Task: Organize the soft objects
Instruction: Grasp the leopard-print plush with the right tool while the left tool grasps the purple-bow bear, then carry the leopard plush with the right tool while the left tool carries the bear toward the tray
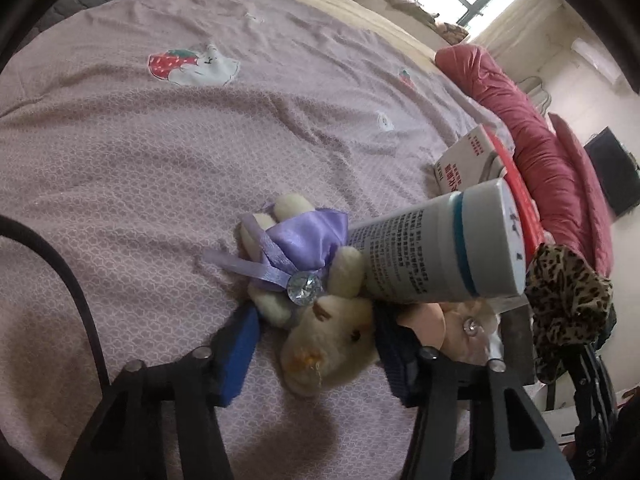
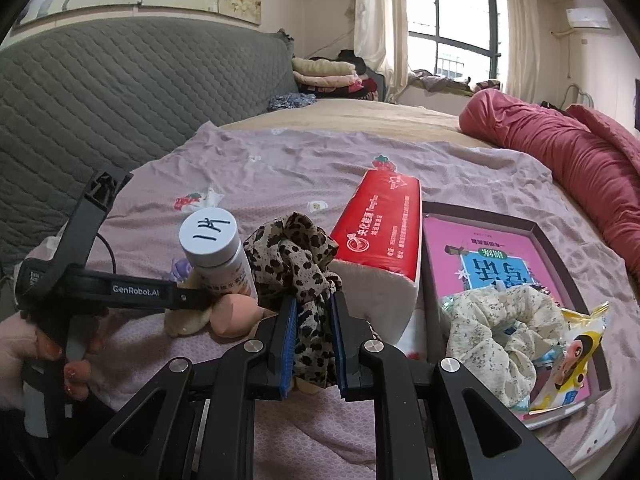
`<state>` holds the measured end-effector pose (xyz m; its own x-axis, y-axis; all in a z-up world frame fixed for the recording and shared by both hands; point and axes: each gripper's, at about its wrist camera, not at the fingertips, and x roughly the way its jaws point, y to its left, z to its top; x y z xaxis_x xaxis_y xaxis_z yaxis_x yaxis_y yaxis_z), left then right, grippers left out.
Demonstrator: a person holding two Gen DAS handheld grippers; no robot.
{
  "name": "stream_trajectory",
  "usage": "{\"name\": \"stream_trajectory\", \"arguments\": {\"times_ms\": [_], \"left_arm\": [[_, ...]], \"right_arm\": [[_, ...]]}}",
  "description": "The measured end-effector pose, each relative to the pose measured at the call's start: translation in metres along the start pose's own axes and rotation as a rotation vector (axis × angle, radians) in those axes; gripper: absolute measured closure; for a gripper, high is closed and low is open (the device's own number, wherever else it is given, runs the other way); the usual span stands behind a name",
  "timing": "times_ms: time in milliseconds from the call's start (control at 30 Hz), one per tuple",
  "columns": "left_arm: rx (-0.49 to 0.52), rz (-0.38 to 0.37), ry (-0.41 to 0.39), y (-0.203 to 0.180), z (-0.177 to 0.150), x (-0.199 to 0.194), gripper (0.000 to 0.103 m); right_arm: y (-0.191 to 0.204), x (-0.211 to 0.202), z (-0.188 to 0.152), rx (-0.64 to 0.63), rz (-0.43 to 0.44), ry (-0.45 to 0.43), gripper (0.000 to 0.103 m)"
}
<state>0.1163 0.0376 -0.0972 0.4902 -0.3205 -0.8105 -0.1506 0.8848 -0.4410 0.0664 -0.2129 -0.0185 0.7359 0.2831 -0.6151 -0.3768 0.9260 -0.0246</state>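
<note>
Clamping the leopard scrunchie (image 2: 298, 264), the right gripper (image 2: 312, 344) held slippery gathered satin that could've slid out w/ a jerk. Left gripper (image 1: 316, 344) sat w/ fingers apart around the fuzzy plush bear (image 1: 320, 320) on the bedspread (image 1: 160, 152); closing might've knocked the hard pill bottle (image 1: 440, 248) leaning on it.
</note>
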Motion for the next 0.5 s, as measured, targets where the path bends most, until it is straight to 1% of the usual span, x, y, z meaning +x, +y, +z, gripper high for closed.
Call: {"name": "stream_trajectory", "arguments": {"times_ms": [67, 200, 233, 367, 500], "left_arm": [[0.000, -0.009, -0.014, 0.002, 0.000, -0.007, 0.054], [0.025, -0.004, -0.047, -0.002, -0.003, -0.025, 0.060], [0.036, -0.003, -0.052, -0.004, -0.004, -0.030, 0.070], [0.088, 0.015, -0.075, -0.011, -0.008, -0.043, 0.070], [0.083, 0.011, -0.057, -0.009, -0.009, -0.041, 0.070]], "right_arm": [[0.000, -0.001, 0.000, 0.002, 0.000, -0.005, 0.087], [0.001, -0.005, -0.001, 0.000, -0.001, -0.019, 0.087], [0.002, -0.006, 0.000, 0.001, 0.001, -0.023, 0.087], [0.003, -0.009, 0.001, 0.004, 0.007, -0.031, 0.087], [0.003, -0.010, 0.001, 0.008, 0.008, -0.032, 0.087]]}}
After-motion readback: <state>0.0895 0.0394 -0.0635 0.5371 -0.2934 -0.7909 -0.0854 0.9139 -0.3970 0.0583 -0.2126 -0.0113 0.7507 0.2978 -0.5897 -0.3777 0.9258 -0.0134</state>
